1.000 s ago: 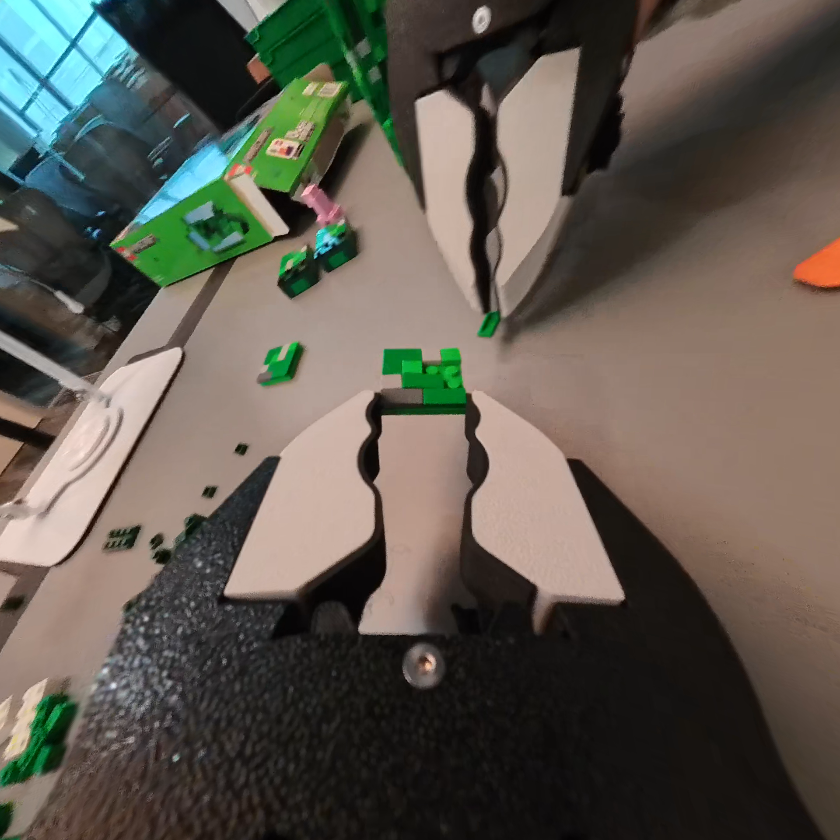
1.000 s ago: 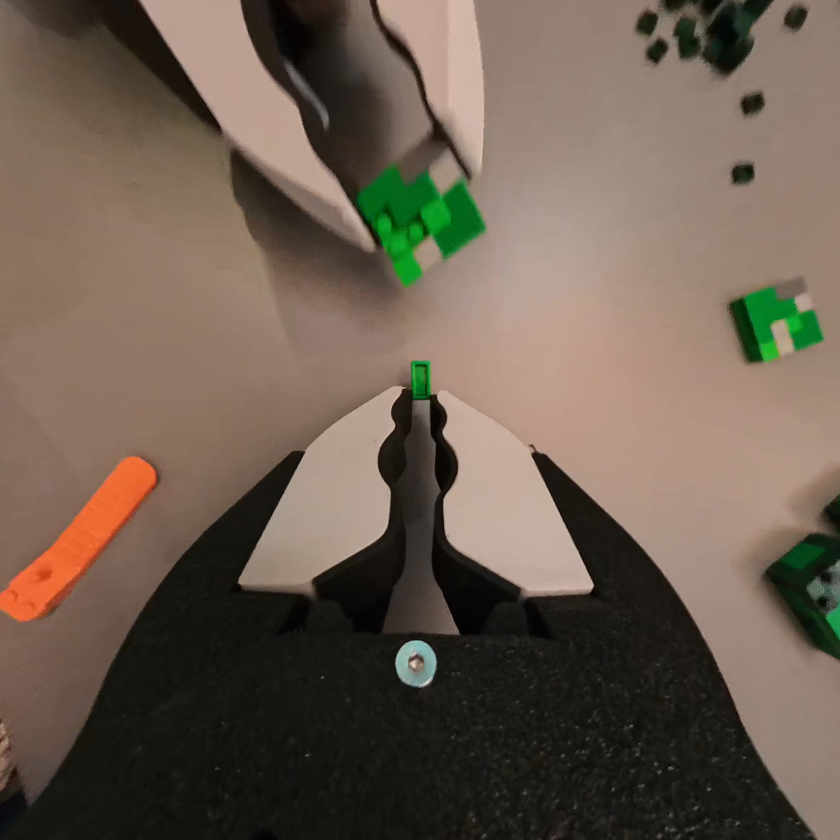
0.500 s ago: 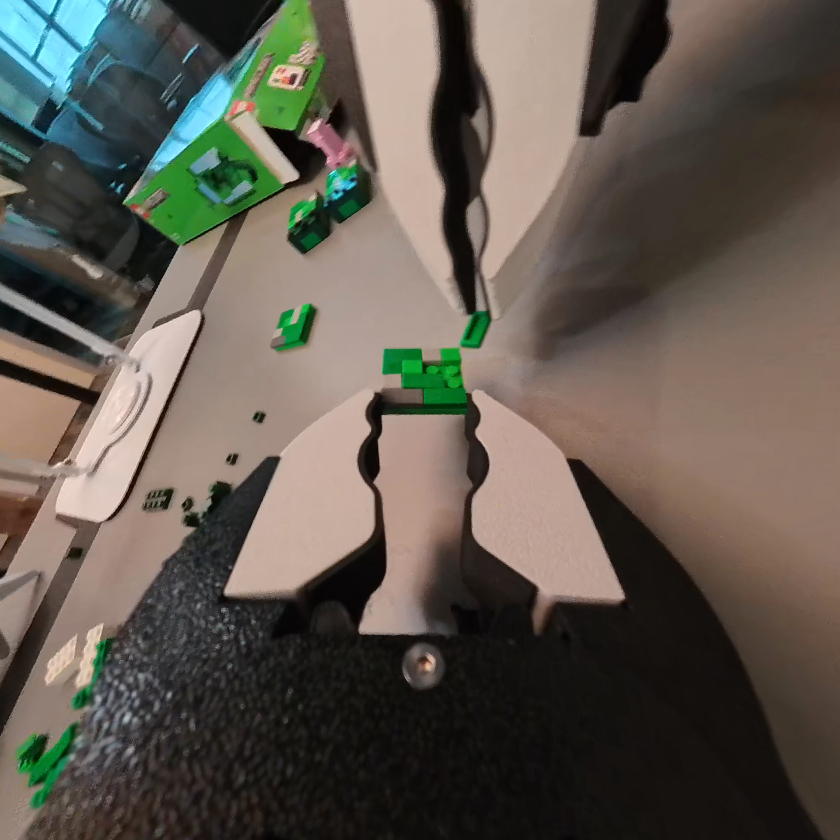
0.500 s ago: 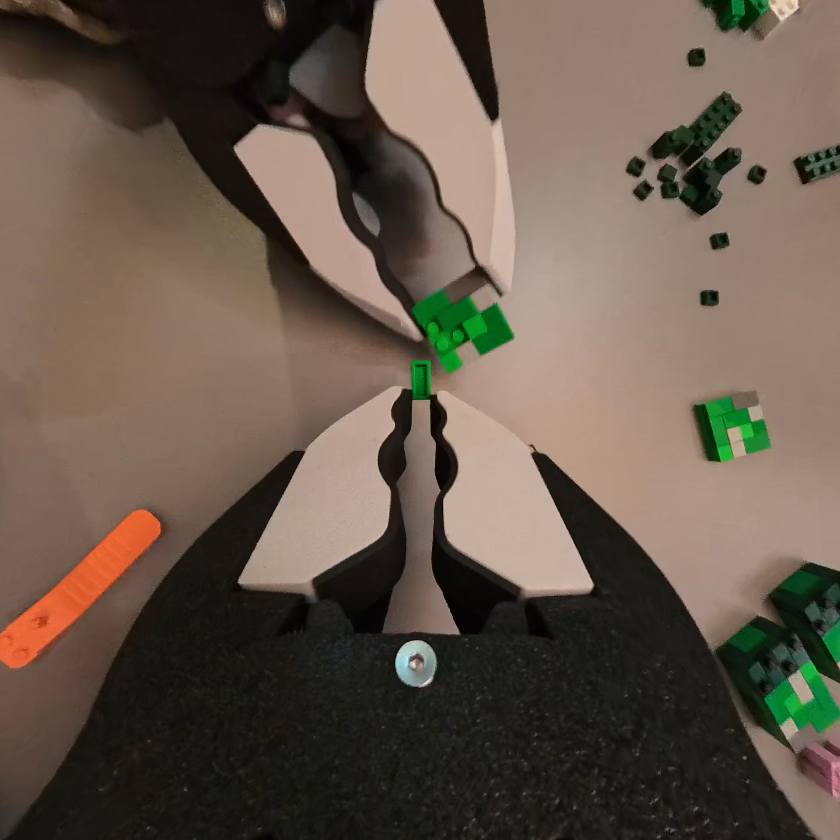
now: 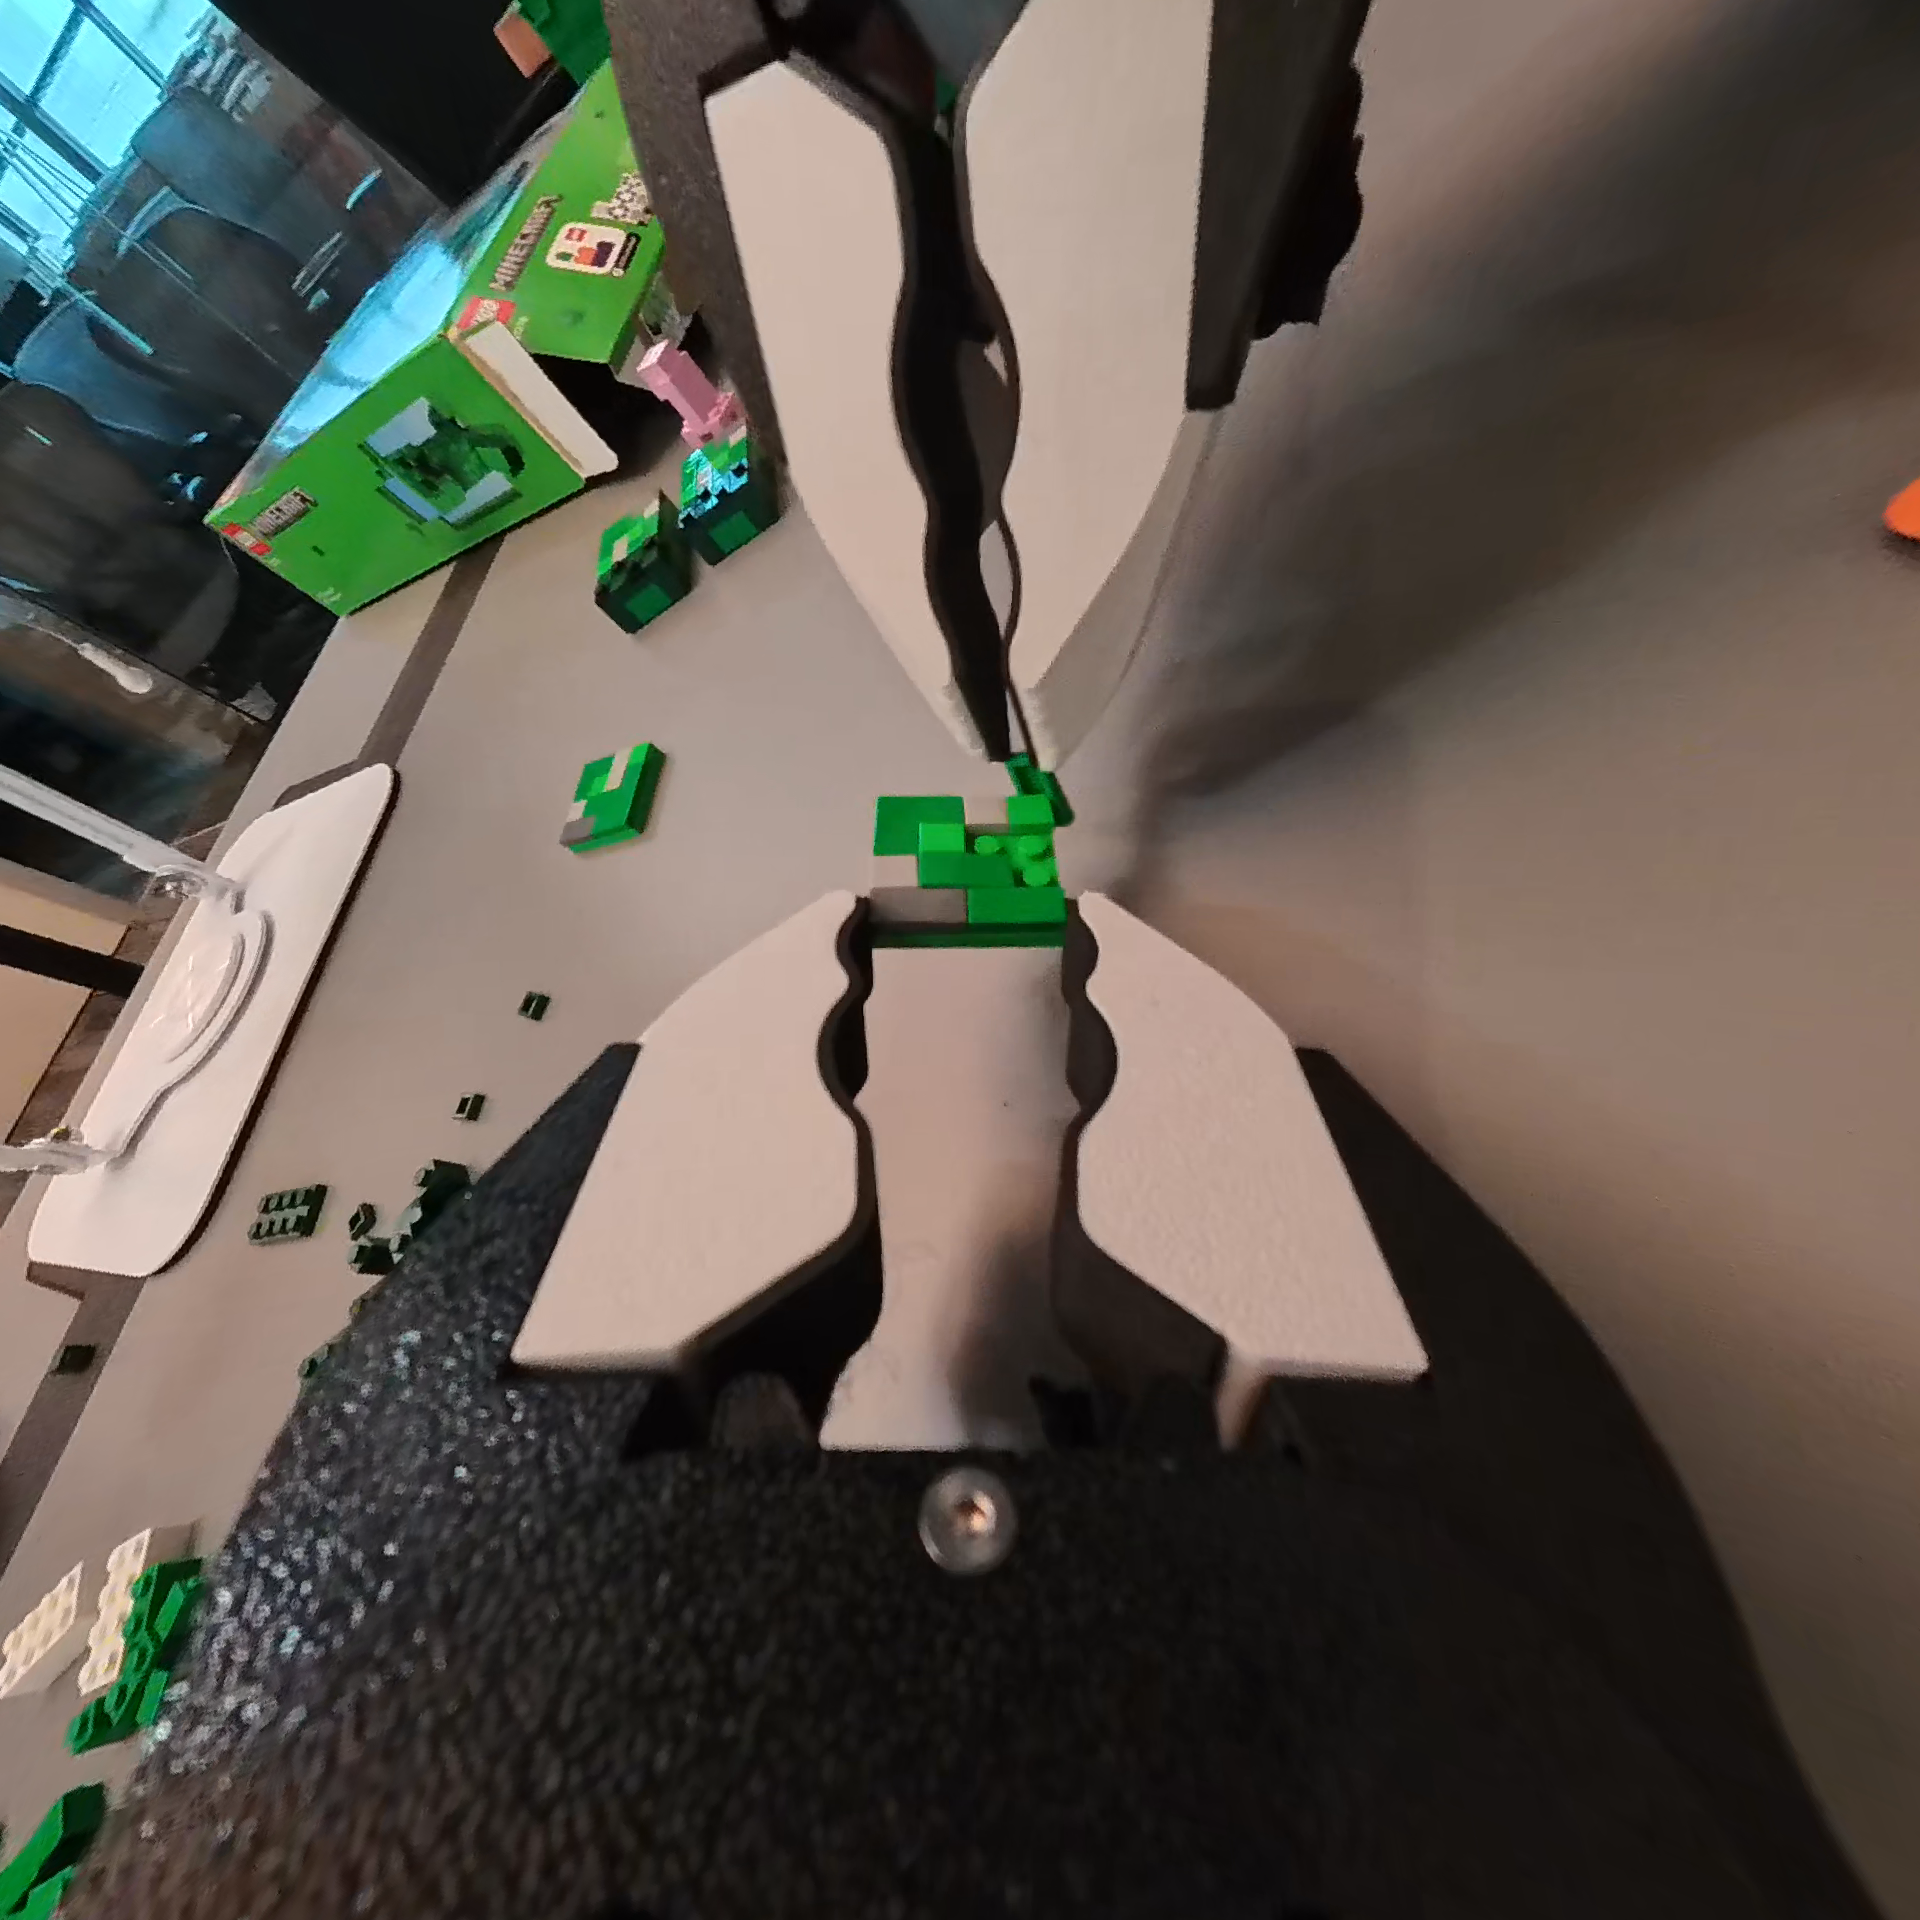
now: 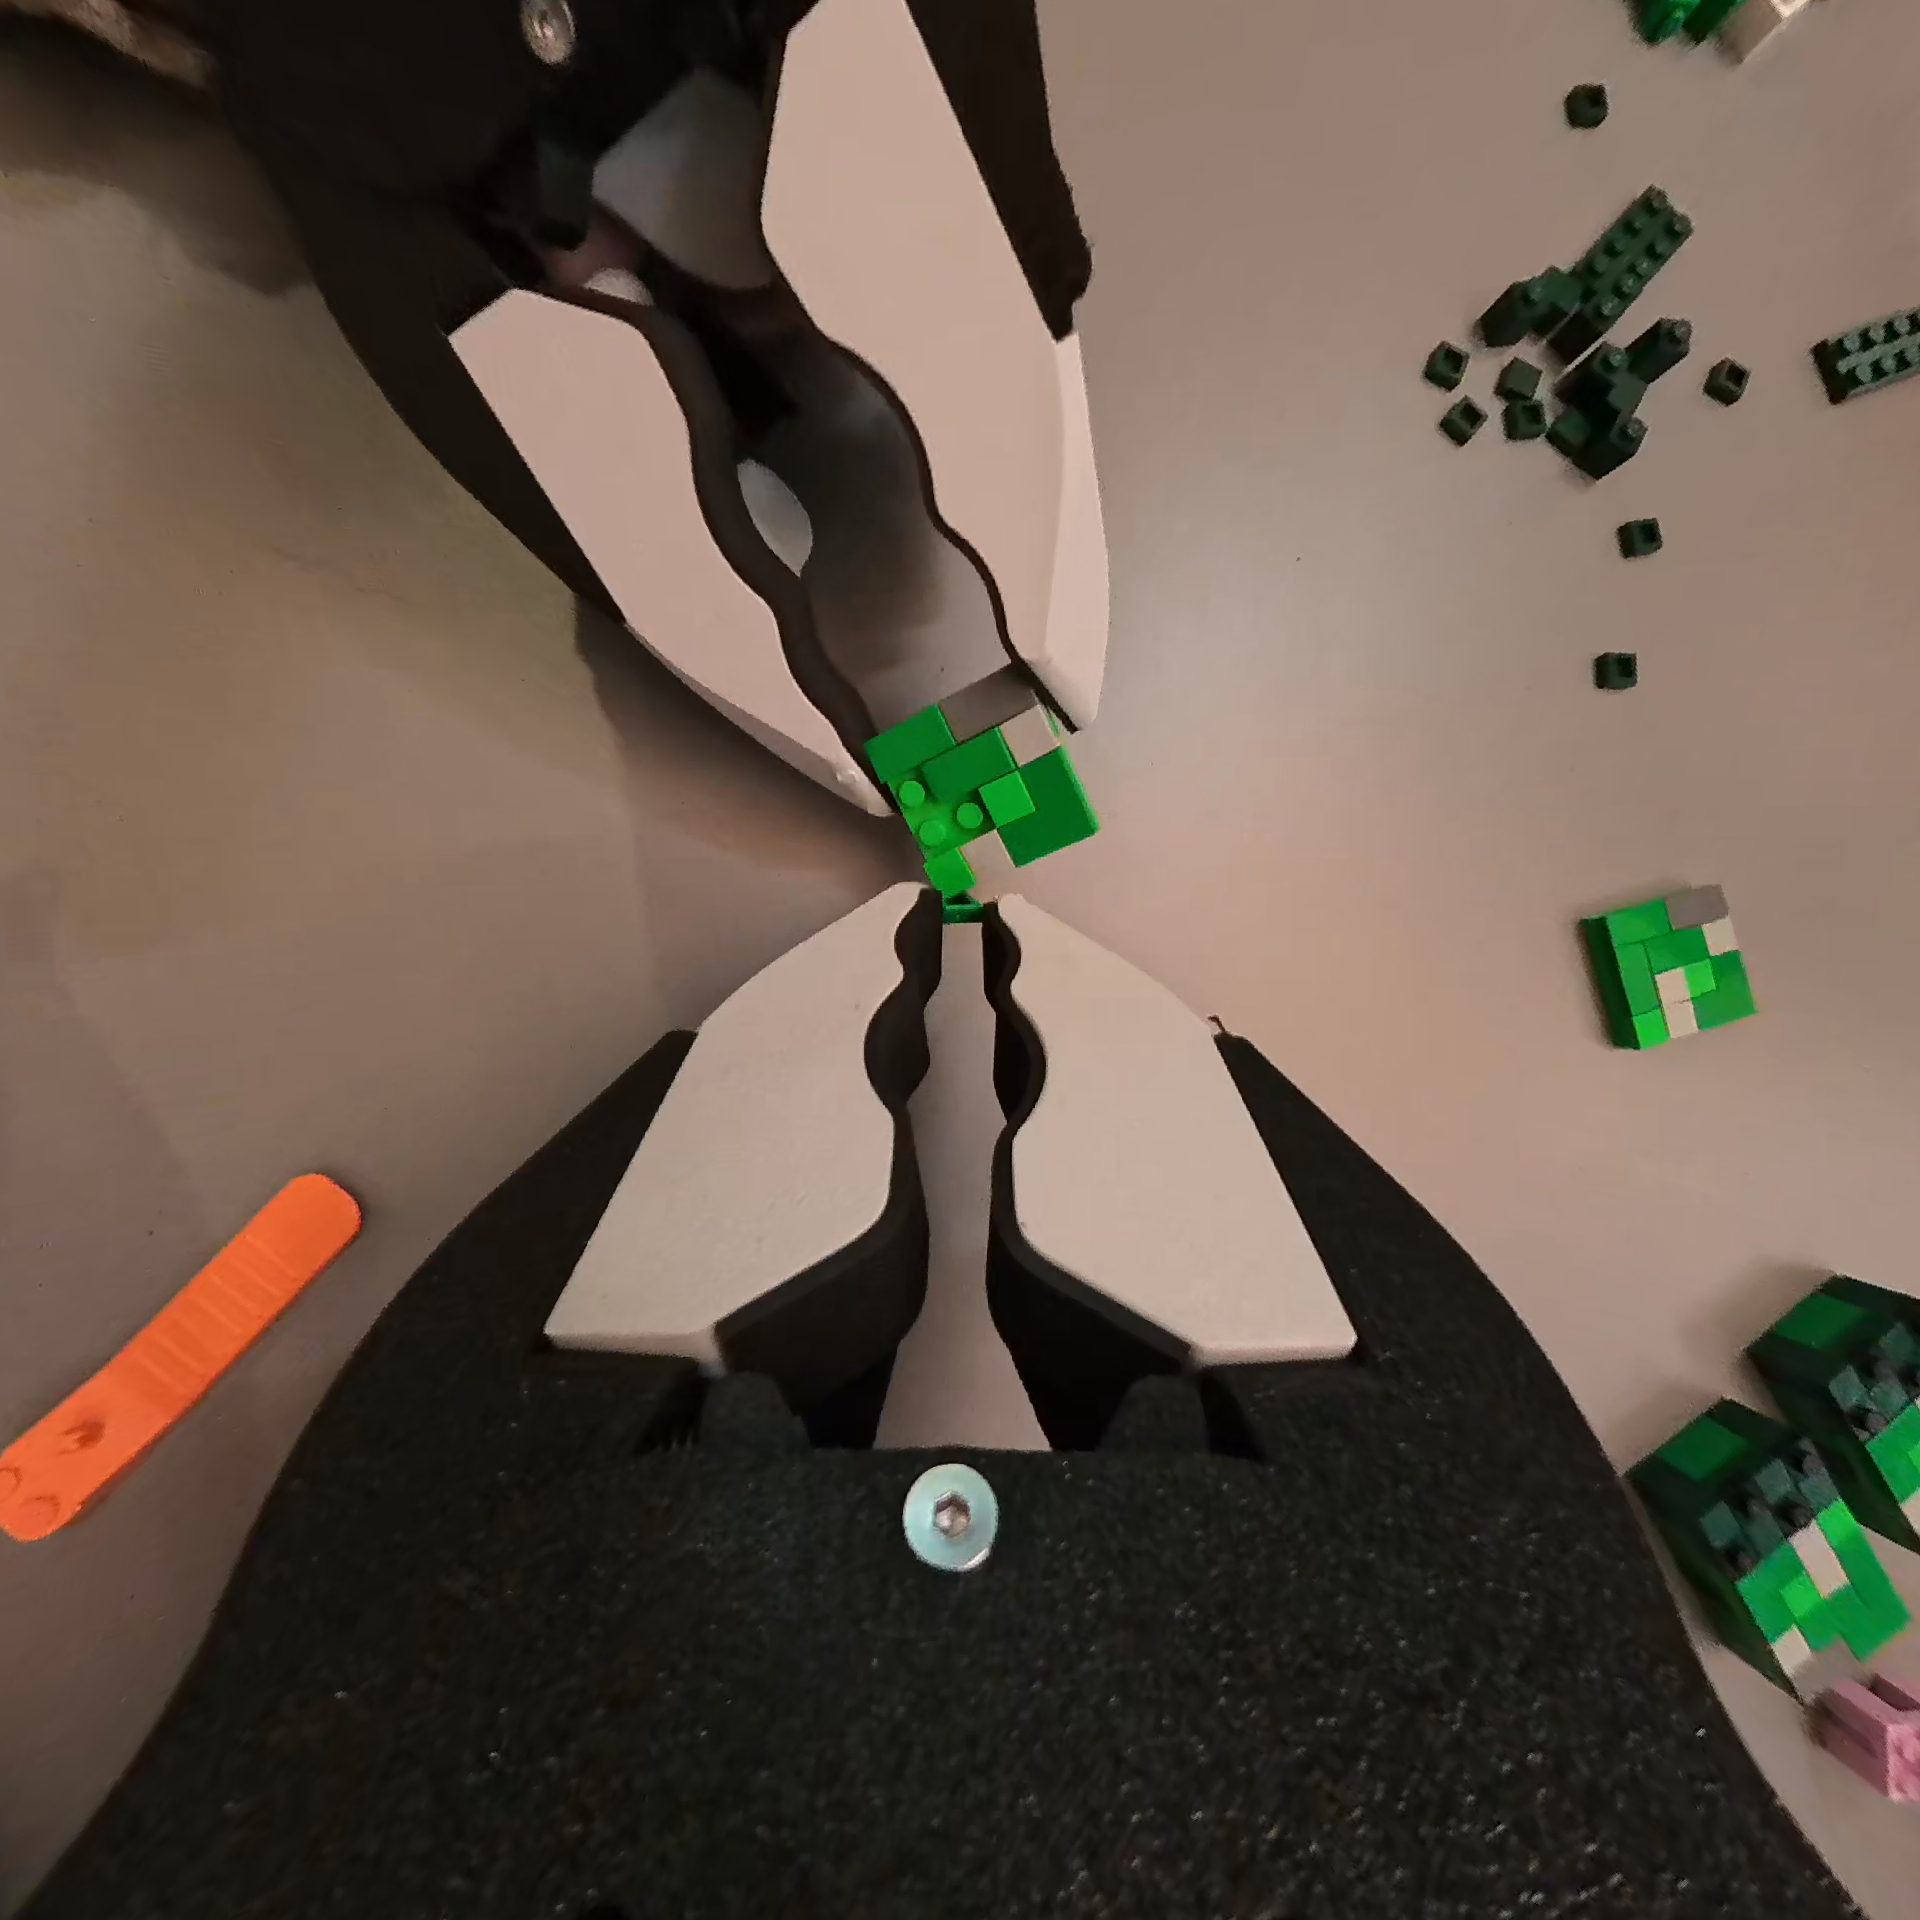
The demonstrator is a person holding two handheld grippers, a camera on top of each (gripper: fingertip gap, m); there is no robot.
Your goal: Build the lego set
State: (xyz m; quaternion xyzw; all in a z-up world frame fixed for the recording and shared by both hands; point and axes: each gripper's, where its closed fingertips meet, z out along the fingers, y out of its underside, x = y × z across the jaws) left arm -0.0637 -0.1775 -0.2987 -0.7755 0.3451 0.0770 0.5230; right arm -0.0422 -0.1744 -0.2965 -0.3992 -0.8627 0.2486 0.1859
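Note:
My left gripper (image 5: 966,920) is shut on a small square green and grey lego panel (image 5: 971,857) and holds it flat above the table. Part of the panel shows bare studs. My right gripper (image 6: 961,904) is shut on a tiny green tile (image 6: 961,912). In the left wrist view the right gripper (image 5: 1013,743) comes down from above, with the tile (image 5: 1034,779) touching the panel's far right corner. In the right wrist view the left gripper (image 6: 966,758) reaches in from the top with the panel (image 6: 977,790).
A matching green panel (image 6: 1668,961) lies on the grey table. Loose dark green pieces (image 6: 1579,343), green block builds (image 6: 1808,1507) and a pink figure (image 6: 1870,1735) are to the right. An orange brick separator (image 6: 177,1361) lies left. Green boxes (image 5: 416,468) and a white pad (image 5: 208,1039) stand farther off. My left and right fingertips are right by each other. Left tips and right tips are each some 15 cm from the orange brick separator (image 6: 177,1361).
The two grippers have closed in on each other. The tile, about a panel's width away a second ago, now meets the panel's corner. Both grips are unchanged.

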